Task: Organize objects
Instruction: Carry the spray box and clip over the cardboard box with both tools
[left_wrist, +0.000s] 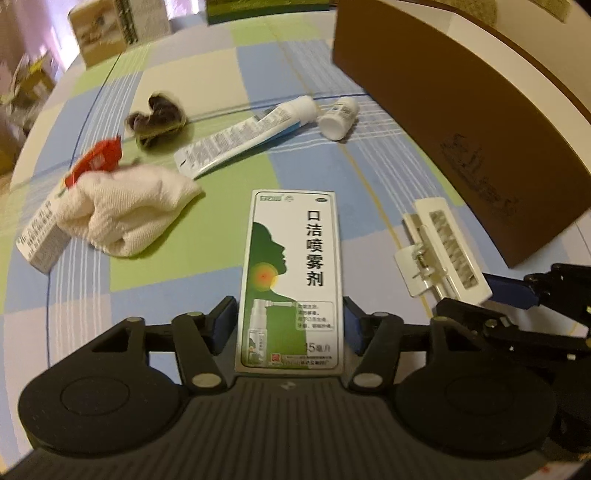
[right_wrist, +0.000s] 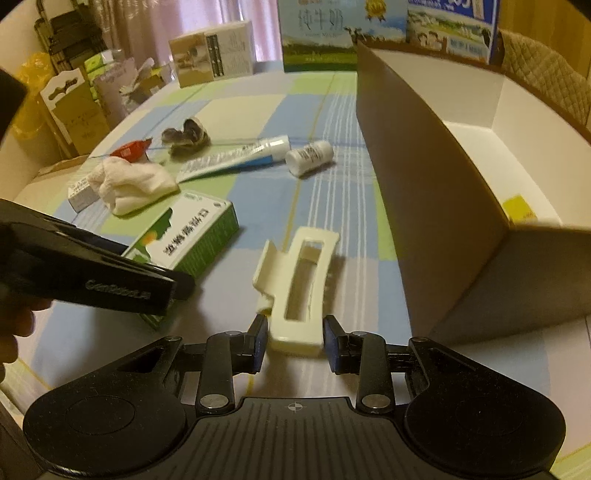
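Observation:
A green and white spray box (left_wrist: 291, 277) lies on the checked cloth between the pads of my left gripper (left_wrist: 291, 325), whose jaws stand against its sides. The box also shows in the right wrist view (right_wrist: 184, 236). A cream hair claw clip (right_wrist: 295, 291) lies between the pads of my right gripper (right_wrist: 295, 343), with small gaps either side. The clip also shows in the left wrist view (left_wrist: 439, 247), with the right gripper's fingers (left_wrist: 509, 291) beside it. A brown cardboard box (right_wrist: 417, 177) with a white inside stands open at the right.
On the cloth lie a white towel (left_wrist: 125, 210), a toothpaste tube (left_wrist: 243, 140), a small white bottle (left_wrist: 338, 118), a dark hair tie (left_wrist: 155, 118), a red item (left_wrist: 96, 162) and a small carton (left_wrist: 40, 236). Milk cartons (right_wrist: 317, 33) stand at the far edge.

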